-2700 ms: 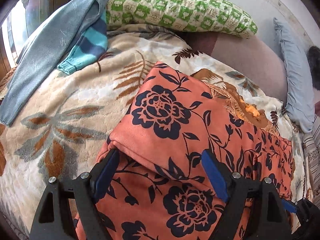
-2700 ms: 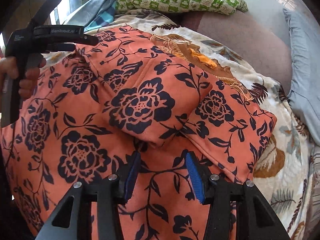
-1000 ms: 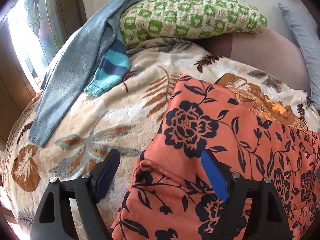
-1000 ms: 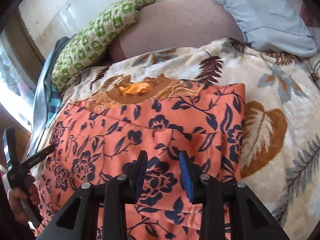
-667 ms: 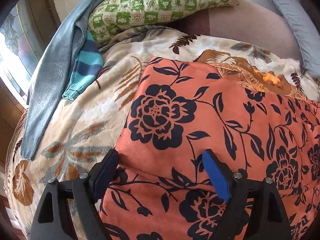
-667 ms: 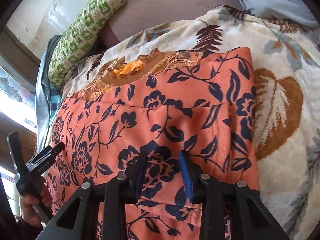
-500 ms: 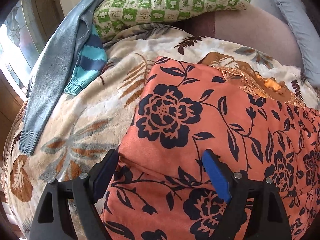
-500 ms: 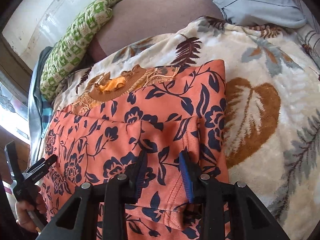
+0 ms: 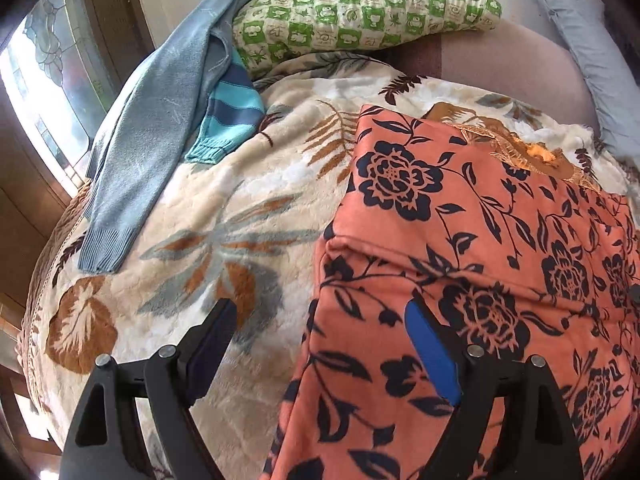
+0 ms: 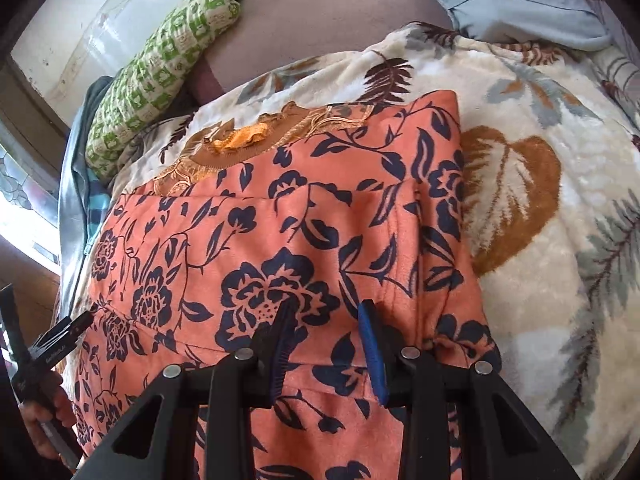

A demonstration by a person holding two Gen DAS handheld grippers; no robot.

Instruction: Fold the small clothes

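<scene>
An orange garment with dark blue flowers (image 9: 460, 240) lies partly folded on a floral blanket (image 9: 240, 208); its embroidered neckline points to the far side (image 10: 248, 140). My left gripper (image 9: 320, 344) is open and empty, straddling the garment's left edge, with the right pad over the cloth and the left pad over the blanket. My right gripper (image 10: 326, 344) is open with a narrow gap, hovering over the garment's folded right part (image 10: 320, 240). The left gripper also shows at the lower left of the right wrist view (image 10: 48, 348).
A grey-blue sweater (image 9: 160, 128) and a blue striped sleeve (image 9: 228, 120) lie at the blanket's far left. A green checked pillow (image 9: 360, 8) and a pale blue pillow (image 10: 512, 4) rest at the head. A window is at the left (image 9: 44, 92).
My left gripper has shifted left, off the garment's middle to its left edge. My right gripper has moved back over the folded right side; the right sleeve fold now lies flatter.
</scene>
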